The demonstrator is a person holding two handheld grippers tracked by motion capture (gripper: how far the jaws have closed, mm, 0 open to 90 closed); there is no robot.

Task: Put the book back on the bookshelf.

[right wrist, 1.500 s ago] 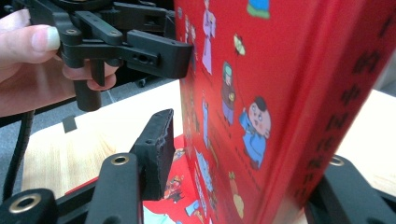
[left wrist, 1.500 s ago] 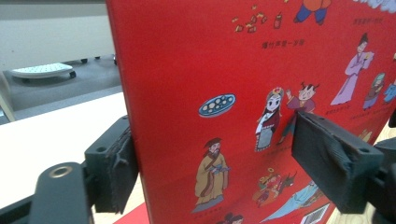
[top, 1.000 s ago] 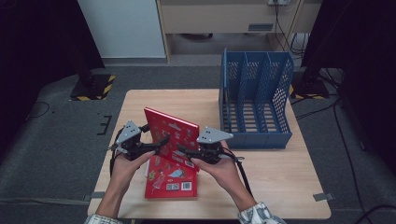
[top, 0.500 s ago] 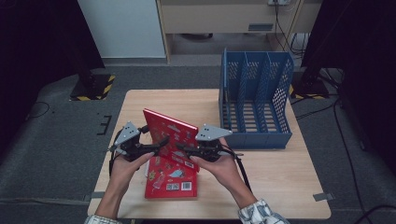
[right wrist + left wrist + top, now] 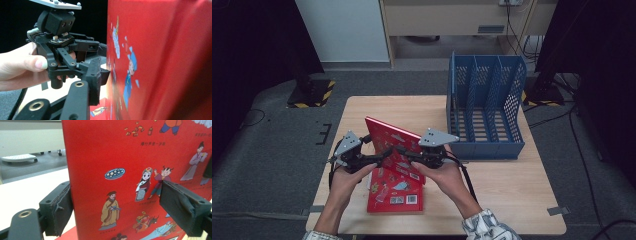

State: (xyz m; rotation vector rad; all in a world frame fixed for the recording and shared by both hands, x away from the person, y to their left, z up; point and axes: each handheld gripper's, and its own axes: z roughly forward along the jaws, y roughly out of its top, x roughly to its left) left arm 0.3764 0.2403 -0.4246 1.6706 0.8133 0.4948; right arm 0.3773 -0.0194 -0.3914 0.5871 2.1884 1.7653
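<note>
Red book [image 5: 393,150] stands propped open on bench [image 5: 512,200], left of blue file rack [image 5: 486,112]. Left tool [image 5: 379,156] released, straddling the cover; right tool [image 5: 404,152] has been closing on its edge. Next: firm grip, lift toward rack.

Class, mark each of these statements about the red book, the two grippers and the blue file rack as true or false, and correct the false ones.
1. A red picture book is raised on edge above another red book lying flat. True.
2. The blue file rack already holds a book. False: its slots are bare.
3. The left gripper has its jaws on either side of the raised cover. True.
4. The rack stands on the left side of the wooden table. False: it stands on the right, at the far side.
5. The right gripper rests on the floor. False: a hand holds it at the book.
</note>
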